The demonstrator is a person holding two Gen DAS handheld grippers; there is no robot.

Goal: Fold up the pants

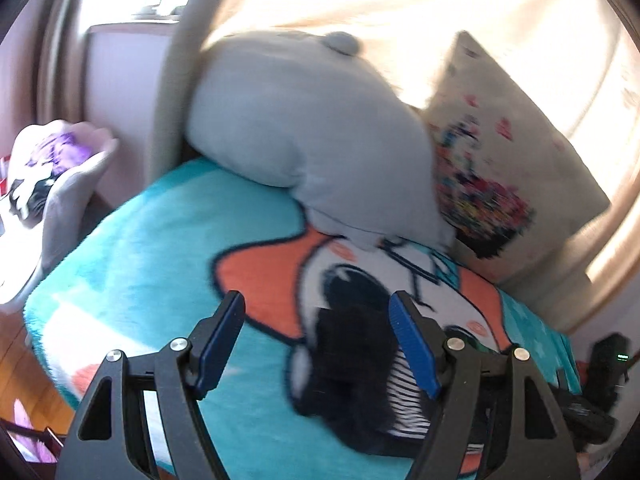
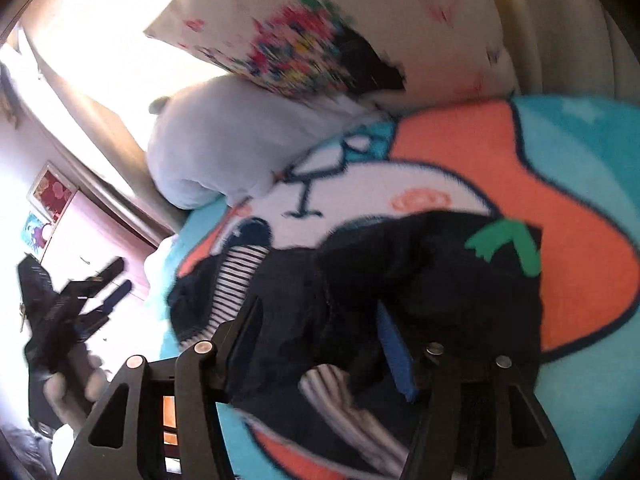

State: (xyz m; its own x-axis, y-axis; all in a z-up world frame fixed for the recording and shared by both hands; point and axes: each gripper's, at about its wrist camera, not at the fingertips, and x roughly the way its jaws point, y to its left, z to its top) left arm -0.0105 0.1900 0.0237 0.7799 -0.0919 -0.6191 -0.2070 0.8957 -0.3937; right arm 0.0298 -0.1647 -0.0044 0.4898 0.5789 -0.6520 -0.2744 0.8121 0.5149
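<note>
dark pants bunched on the turquoise blanket

the right gripper point(image 2: 320, 340) stands wide apart over the pants point(image 2: 420, 280), dark cloth between its fingers but not pinched. the left gripper point(image 1: 316, 344) is spread wide too, holding nothing, pants point(image 1: 352, 376) at its 4 o'clock. the blanket point(image 1: 160, 240) bears a grey pillow point(image 1: 304, 128) at 12 and a floral pillow point(image 1: 500, 160) at 2.

Strong daylight enters through the curtain point(image 1: 460, 4) and overexposes the upper area of both views. Motion blur softens the patterned pillow point(image 2: 312, 52) and the blanket point(image 1: 160, 240). Fisheye distortion bends edges; corners vignette to black.
</note>
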